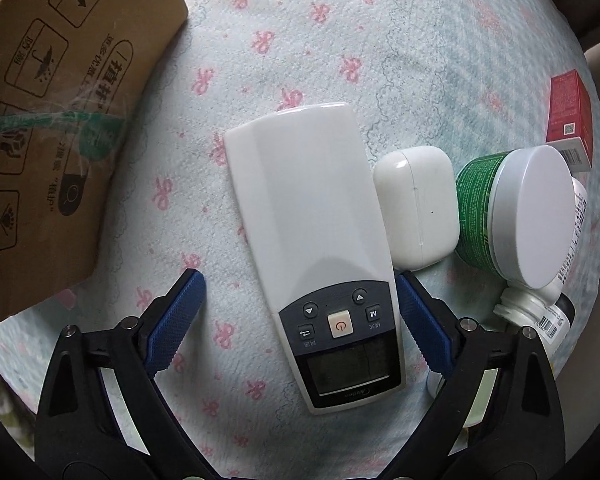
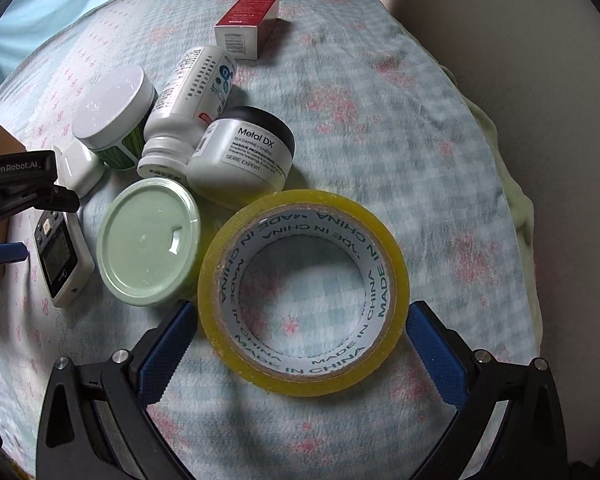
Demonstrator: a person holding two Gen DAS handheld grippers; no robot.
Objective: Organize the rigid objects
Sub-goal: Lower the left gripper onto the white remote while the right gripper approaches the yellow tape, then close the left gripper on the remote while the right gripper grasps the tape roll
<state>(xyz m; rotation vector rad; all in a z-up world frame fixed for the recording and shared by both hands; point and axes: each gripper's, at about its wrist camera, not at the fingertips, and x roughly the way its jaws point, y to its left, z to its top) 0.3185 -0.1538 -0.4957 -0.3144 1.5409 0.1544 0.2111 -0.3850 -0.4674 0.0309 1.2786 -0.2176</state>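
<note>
So basically nothing sorted yet | left gripper (image 1: 300, 320) wide, straddling remote (image 1: 316, 248) at centre frame, not clamped | right gripper (image 2: 300, 344) wide around tape roll (image 2: 304, 292) lower centre | jars, bottle unsorted | cardboard box (image 1: 60, 120) upper left

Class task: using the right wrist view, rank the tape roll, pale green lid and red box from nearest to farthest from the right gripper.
1. Tape roll, between the right gripper fingers.
2. Pale green lid, left of the roll.
3. Red box, far end of the cloth.

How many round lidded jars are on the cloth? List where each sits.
3: white-lidded green jar at the back left, black-lidded Metal DX jar beside the bottle, pale green-lidded jar left of the tape. Others may be hidden.
</note>
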